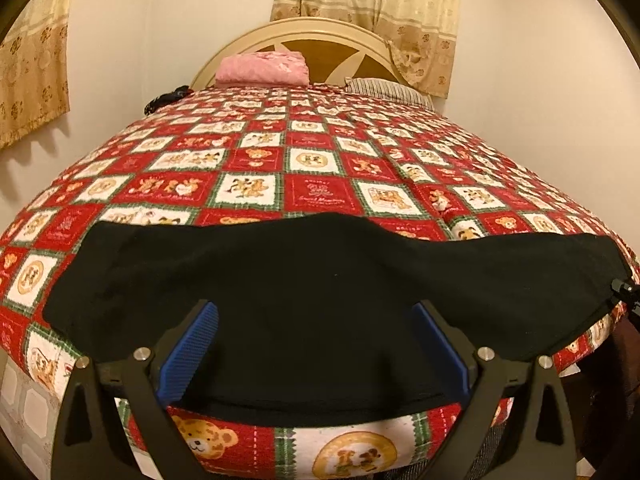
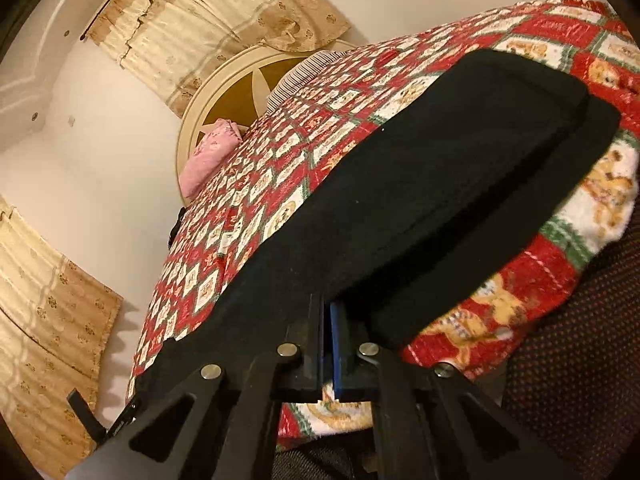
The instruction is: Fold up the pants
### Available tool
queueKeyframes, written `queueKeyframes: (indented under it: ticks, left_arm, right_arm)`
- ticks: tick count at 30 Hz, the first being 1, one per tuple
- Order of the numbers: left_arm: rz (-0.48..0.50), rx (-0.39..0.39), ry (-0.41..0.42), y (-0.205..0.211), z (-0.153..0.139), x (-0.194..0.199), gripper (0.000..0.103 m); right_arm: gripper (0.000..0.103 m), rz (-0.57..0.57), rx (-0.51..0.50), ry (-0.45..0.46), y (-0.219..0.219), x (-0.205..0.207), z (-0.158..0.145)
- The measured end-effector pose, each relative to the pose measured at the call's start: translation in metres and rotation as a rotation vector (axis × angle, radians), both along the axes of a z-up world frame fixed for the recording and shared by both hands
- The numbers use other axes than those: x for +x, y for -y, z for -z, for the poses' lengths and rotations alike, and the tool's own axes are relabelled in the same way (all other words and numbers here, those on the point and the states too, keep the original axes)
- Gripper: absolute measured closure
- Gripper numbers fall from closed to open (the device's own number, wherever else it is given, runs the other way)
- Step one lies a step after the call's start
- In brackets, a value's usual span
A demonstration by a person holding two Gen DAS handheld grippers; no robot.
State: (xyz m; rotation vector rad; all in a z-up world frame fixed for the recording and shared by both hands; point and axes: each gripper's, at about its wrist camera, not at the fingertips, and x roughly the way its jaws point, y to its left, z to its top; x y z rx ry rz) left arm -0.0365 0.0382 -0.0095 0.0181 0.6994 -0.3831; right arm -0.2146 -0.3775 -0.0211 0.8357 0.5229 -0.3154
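Observation:
Black pants (image 1: 320, 280) lie flat across the near edge of the bed, on a red, white and green bear-print quilt (image 1: 304, 160). My left gripper (image 1: 316, 316) is open, its blue pads (image 1: 192, 348) spread wide on either side of the pants' near hem, with fabric between them. In the right wrist view the pants (image 2: 420, 200) stretch away as a long folded band. My right gripper (image 2: 334, 312) is shut on the pants' near edge, its blue pads pressed together on the fabric.
A pink folded cloth (image 1: 262, 67) and a striped pillow (image 1: 390, 90) lie by the round headboard (image 1: 320, 36). Curtains (image 1: 368, 8) hang on the wall behind. A dark dotted fabric (image 2: 572, 340) lies beside the bed at the right.

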Motion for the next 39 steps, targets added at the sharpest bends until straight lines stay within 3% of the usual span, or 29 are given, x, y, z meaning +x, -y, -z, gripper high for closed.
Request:
queueKeyframes:
  ticks: [3, 7, 10, 13, 18, 22, 23, 24, 25, 27, 32, 39]
  left_arm:
    - [0.013, 0.005, 0.017, 0.004, -0.005, -0.002, 0.003]
    - [0.046, 0.006, 0.024, 0.015, -0.009, -0.003, 0.003]
    - [0.075, 0.006, 0.025, 0.026, -0.011, -0.003, 0.003]
    - [0.120, 0.005, 0.015, 0.042, -0.010, -0.003, 0.003]
    - [0.198, 0.028, 0.032, 0.077, -0.010, -0.007, 0.003]
    - [0.242, 0.067, 0.067, 0.100, -0.008, -0.013, 0.003]
    - [0.241, 0.083, 0.077, 0.105, -0.006, -0.014, 0.003]
    - [0.236, 0.098, 0.081, 0.109, -0.003, -0.014, 0.003]
    - [0.231, 0.103, 0.077, 0.112, -0.001, -0.013, 0.003]
    - [0.219, 0.101, 0.052, 0.115, 0.007, -0.010, 0.003]
    - [0.181, 0.104, -0.067, 0.115, 0.032, 0.000, 0.003]
    - [0.170, 0.156, -0.019, 0.121, 0.036, -0.009, 0.003]
  right_arm:
    - [0.101, 0.003, -0.003, -0.011, -0.003, -0.013, -0.004]
    - [0.100, 0.013, -0.002, -0.090, -0.004, -0.015, 0.015]
    - [0.099, 0.008, 0.037, -0.053, 0.002, -0.020, 0.022]
    - [0.098, 0.028, 0.058, -0.054, 0.012, -0.031, 0.010]
    - [0.098, 0.192, -0.115, -0.017, 0.027, -0.068, -0.025]
    - [0.096, 0.281, -0.209, -0.013, 0.050, -0.074, -0.040]
    - [0.092, 0.296, -0.216, -0.026, 0.059, -0.072, -0.041]
    - [0.076, 0.307, -0.203, -0.025, 0.066, -0.072, -0.039]
    - [0.054, 0.318, -0.183, -0.013, 0.070, -0.071, -0.036]
    - [0.038, 0.348, -0.158, 0.021, 0.077, -0.072, -0.030]
    - [0.038, 0.358, -0.213, -0.023, 0.082, -0.060, -0.023]
    - [0.064, 0.364, -0.208, -0.017, 0.099, -0.051, -0.017]
